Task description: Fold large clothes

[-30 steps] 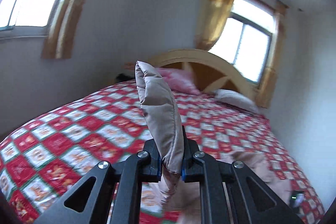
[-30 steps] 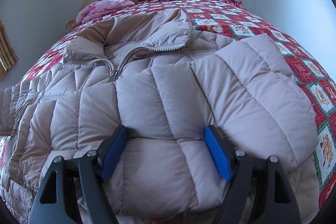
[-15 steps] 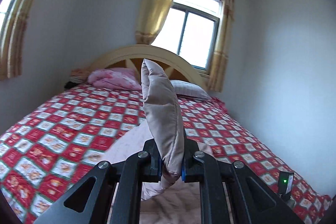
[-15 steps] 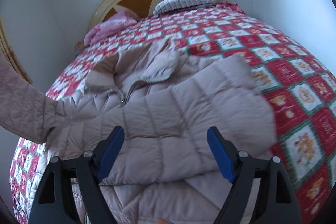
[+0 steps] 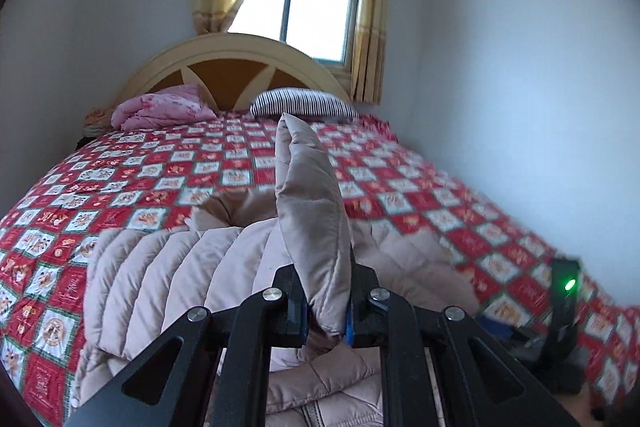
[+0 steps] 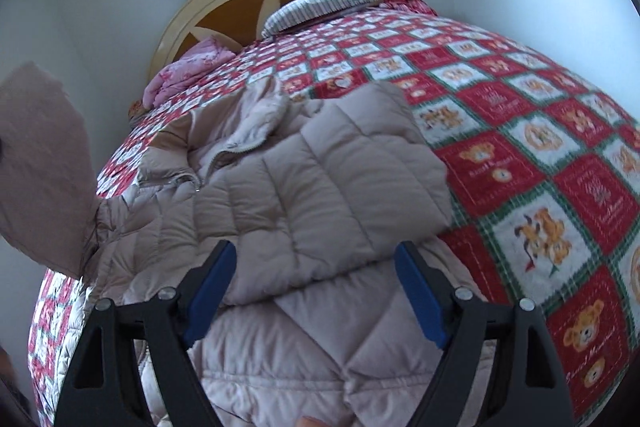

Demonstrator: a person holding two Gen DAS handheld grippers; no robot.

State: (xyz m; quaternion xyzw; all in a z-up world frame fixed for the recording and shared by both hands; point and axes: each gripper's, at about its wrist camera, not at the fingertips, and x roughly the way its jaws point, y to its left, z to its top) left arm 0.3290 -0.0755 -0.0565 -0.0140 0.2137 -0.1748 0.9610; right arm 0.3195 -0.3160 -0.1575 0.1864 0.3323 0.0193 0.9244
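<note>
A pale pink quilted puffer jacket (image 6: 304,187) lies on the bed, front up, zipper and collar toward the headboard. Its right sleeve is folded across the chest. My left gripper (image 5: 326,311) is shut on the cuff end of the left sleeve (image 5: 310,211), which stands up between the fingers above the jacket body (image 5: 168,267). The lifted sleeve shows at the left edge of the right wrist view (image 6: 44,167). My right gripper (image 6: 316,291) is open and empty, hovering over the jacket's lower front.
The bed has a red and white checked quilt (image 6: 540,155). A striped pillow (image 5: 304,103) and a pink folded blanket (image 5: 160,107) lie by the wooden headboard (image 5: 232,63). A wall runs along the bed's right side (image 5: 520,67). The right gripper's body with a green light shows at right (image 5: 568,287).
My left gripper has carried the sleeve to the right, over the jacket body. My right gripper has lifted back off the jacket, still open.
</note>
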